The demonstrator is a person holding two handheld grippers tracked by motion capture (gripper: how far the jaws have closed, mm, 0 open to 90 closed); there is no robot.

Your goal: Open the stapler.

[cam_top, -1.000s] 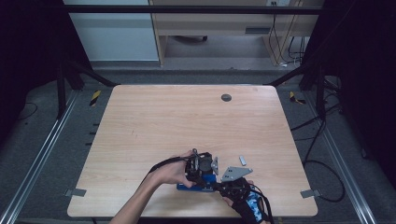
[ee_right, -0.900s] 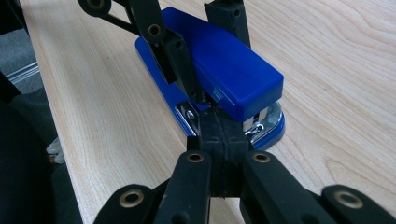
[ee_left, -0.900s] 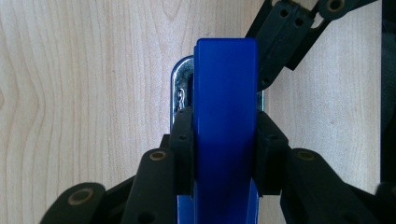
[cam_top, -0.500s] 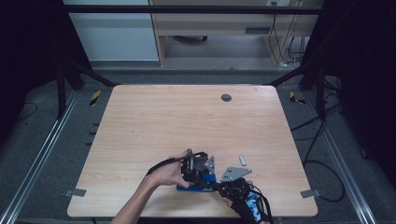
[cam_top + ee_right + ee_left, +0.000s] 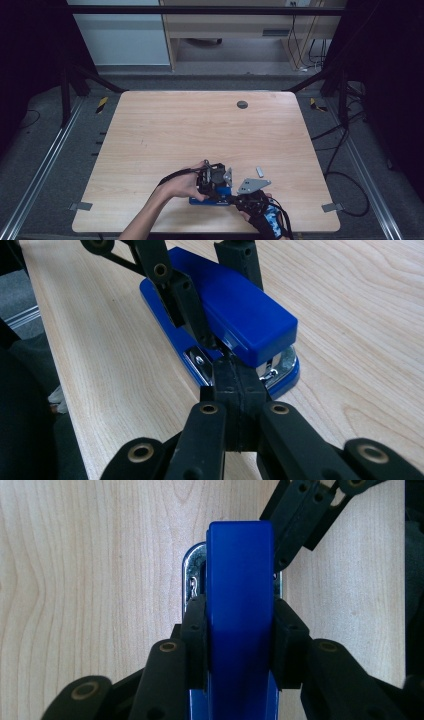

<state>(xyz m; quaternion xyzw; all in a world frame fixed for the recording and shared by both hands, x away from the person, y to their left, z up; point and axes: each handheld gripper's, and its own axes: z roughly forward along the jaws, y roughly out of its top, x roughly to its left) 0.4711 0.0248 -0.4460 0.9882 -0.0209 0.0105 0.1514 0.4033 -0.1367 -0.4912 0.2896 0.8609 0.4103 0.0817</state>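
A blue stapler (image 5: 210, 200) lies flat on the wooden table near its front edge. My left gripper (image 5: 216, 181) comes down on it from above. In the left gripper view its two pads (image 5: 196, 630) press on either side of the stapler's blue top (image 5: 240, 580). My right gripper (image 5: 240, 200) comes in from the right. Its jaws are shut together in the right gripper view, with the tip (image 5: 229, 371) poked into the stapler's front mouth, between the blue top (image 5: 235, 305) and the metal base. The left gripper's fingers (image 5: 172, 285) straddle the stapler behind it.
A small light-coloured piece (image 5: 259, 171) lies on the table (image 5: 175, 130) just right of the grippers. A round grey grommet (image 5: 242, 104) sits at the far side. The front edge runs close below both hands, and cables trail off to the right.
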